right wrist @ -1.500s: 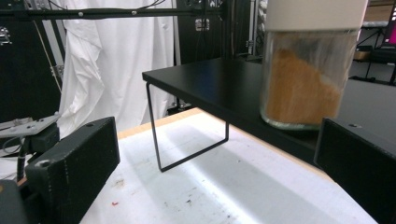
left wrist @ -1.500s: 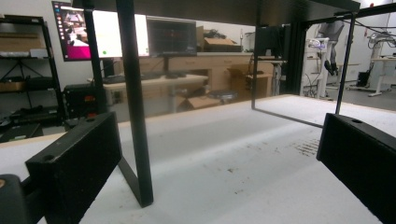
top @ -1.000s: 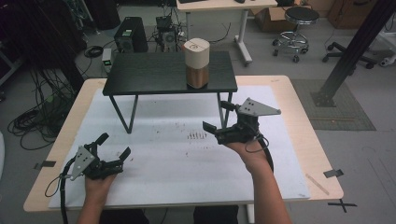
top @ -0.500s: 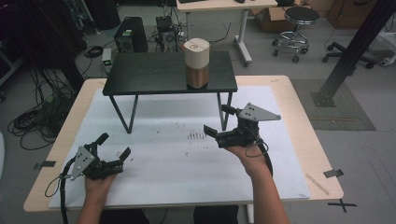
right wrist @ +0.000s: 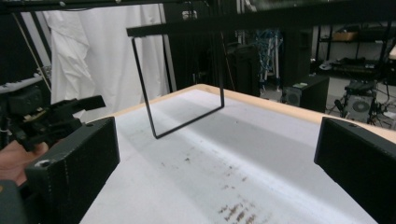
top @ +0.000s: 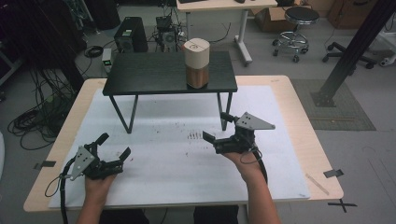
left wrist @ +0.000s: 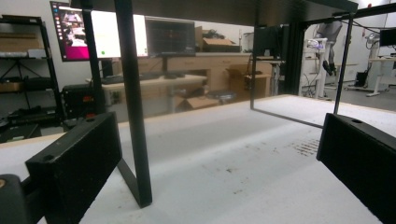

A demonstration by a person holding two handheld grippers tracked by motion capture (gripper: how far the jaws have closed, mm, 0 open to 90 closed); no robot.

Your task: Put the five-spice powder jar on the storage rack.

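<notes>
The cylinder point(top: 196, 63), pale above and wood-brown in its lower part, stands upright on the right half of the small black stand point(top: 140, 73), near its front edge, and it is the only loose object in reach, so I take it as what the work concerns. Nothing touches it; both grippers are well apart from it, down on the near side of the bench point(top: 289, 93). The right gripper point(top: 217, 127) is raised a little above the white sheet point(top: 163, 140), just in front of the stand's right front leg, its jaws spread wide with nothing between them; in the right gripper view it looks leftward under the stand top, across the sheet and toward the left hand, which suggests it is not yet aimed at the cylinder. The left gripper point(top: 113, 145) rests low near the front left corner of the sheet, jaws likewise wide apart and empty, pointing in under the stand; its own view shows a stand leg point(left wrist: 133, 102) close ahead. Both seem held in a waiting posture. The sheet covers most of the wooden bench top and carries a patch of small dark marks point(top: 192, 136) near its middle. Around the bench is a workshop floor with cables, a computer case point(top: 130, 37), a stool point(top: 297, 18), another desk and strips of black tape.
</notes>
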